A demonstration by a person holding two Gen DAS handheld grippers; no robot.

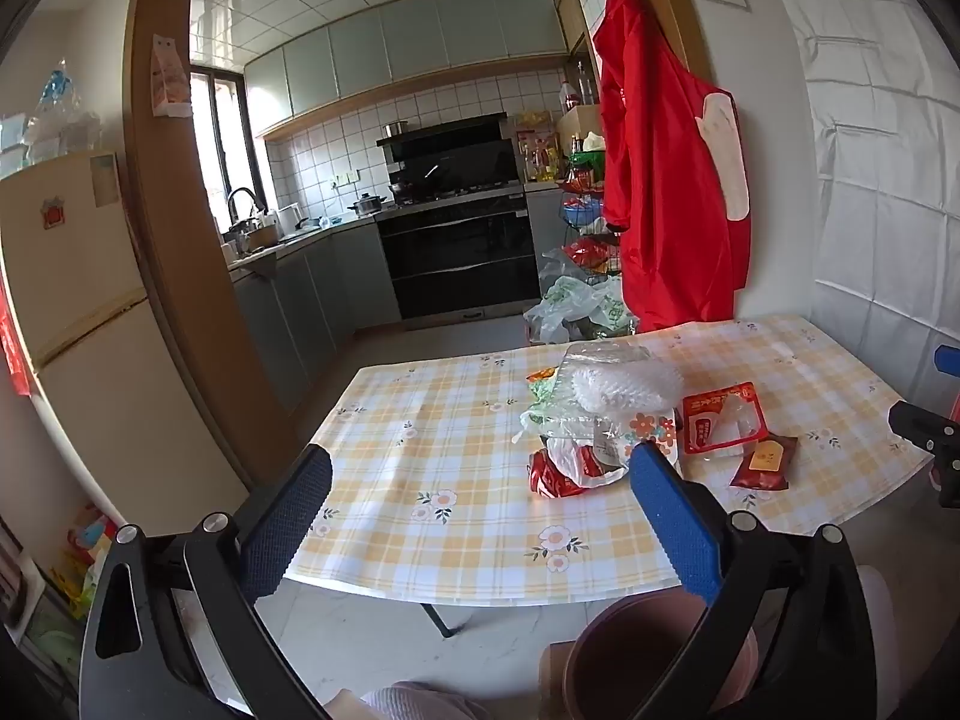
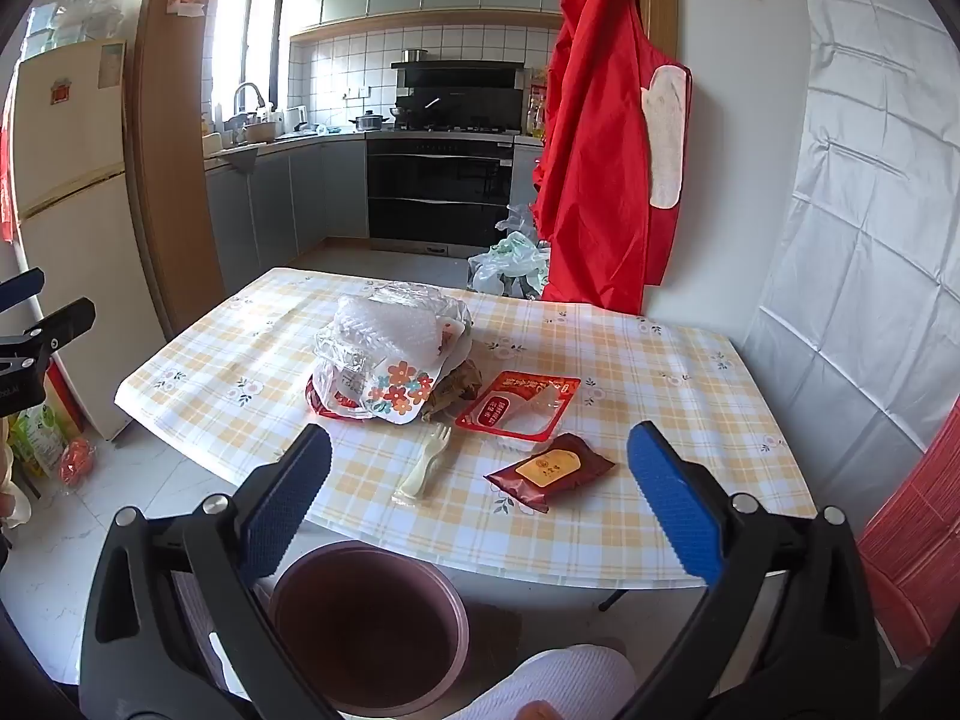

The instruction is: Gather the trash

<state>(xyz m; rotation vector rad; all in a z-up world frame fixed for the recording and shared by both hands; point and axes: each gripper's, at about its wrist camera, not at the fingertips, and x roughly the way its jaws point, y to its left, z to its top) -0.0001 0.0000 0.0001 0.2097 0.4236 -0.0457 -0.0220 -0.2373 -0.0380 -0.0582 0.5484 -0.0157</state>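
On the yellow checked table (image 1: 444, 420) (image 2: 648, 396) lies a pile of trash (image 1: 600, 414) (image 2: 390, 354): clear plastic, bubble wrap, a flowered paper plate and red wrappers. Beside the pile are a red plastic tray package (image 1: 723, 417) (image 2: 519, 405), a dark red snack wrapper (image 1: 765, 463) (image 2: 549, 468) and a pale plastic fork (image 2: 423, 462). A brown bin (image 1: 654, 654) (image 2: 366, 624) stands on the floor below the table's near edge. My left gripper (image 1: 480, 480) and my right gripper (image 2: 480, 468) hover before that edge, both open and holding nothing.
A red apron (image 1: 666, 192) (image 2: 600, 150) hangs on the door frame behind the table. Plastic bags (image 1: 576, 306) lie on the kitchen floor. A fridge (image 1: 66, 312) stands at the left and a red chair (image 2: 918, 540) at the right. A person's white-clad knee (image 2: 564, 684) is beside the bin.
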